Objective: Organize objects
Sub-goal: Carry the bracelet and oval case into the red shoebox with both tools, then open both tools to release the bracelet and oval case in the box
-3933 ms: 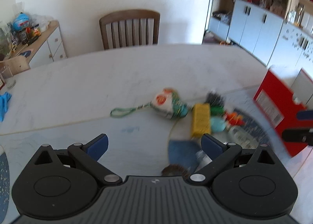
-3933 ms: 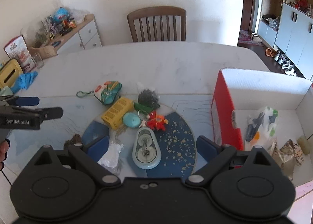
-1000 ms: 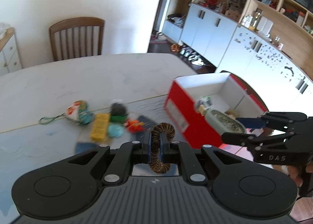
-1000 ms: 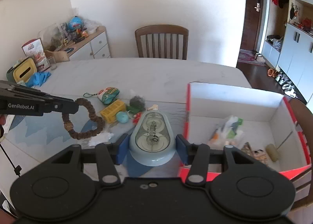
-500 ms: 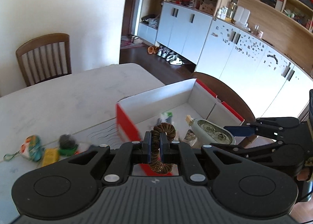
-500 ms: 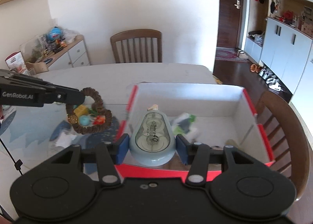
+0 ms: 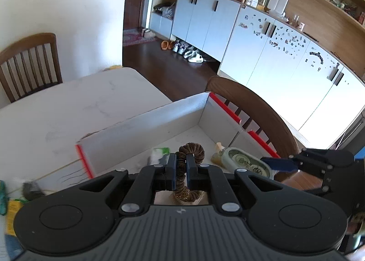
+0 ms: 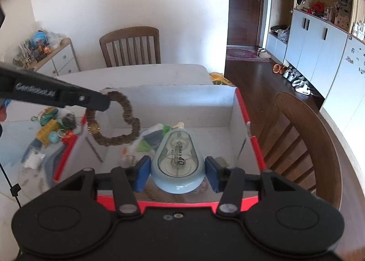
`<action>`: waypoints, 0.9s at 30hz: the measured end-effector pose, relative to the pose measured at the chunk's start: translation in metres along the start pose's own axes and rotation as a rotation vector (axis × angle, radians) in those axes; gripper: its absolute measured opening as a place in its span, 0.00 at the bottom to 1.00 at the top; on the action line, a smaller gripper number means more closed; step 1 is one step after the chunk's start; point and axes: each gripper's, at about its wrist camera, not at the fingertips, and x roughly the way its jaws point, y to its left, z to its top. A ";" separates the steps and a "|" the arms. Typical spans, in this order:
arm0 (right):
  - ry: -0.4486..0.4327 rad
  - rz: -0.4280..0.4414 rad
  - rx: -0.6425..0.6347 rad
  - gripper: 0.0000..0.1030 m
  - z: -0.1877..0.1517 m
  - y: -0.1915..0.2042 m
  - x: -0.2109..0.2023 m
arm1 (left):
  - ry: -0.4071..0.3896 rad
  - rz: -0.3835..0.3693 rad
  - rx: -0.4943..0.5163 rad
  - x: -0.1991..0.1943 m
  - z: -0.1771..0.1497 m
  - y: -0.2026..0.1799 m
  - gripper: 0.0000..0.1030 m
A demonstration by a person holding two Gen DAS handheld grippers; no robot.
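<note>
Both grippers tilt down and forward. Left gripper (image 7: 181,171) is pinched tight, right gripper (image 8: 177,172) sits about half spread, pads (image 8: 142,175) gripping something.

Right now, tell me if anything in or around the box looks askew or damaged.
The red box's far-left top edge looks frayed. Otherwise nothing stands out: the bead bracelet and tape dispenser are held over it in the tongs, not dropped.

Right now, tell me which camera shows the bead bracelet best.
The right wrist view: the whole bracelet hangs as an open loop from the left gripper over the box. The left wrist view shows it edge-on, pinched between the fingers, mostly hidden.
</note>
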 end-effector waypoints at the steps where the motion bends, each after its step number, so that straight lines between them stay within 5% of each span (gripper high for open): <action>1: 0.008 -0.001 0.000 0.49 0.001 -0.002 0.004 | 0.005 0.000 -0.006 0.007 0.003 -0.002 0.08; 13: 0.075 0.005 -0.063 0.49 0.003 -0.010 0.045 | 0.123 0.045 -0.070 0.087 0.011 -0.015 0.08; 27: 0.092 0.047 -0.194 0.49 -0.003 -0.005 0.043 | 0.246 0.128 -0.046 0.123 -0.007 -0.004 0.08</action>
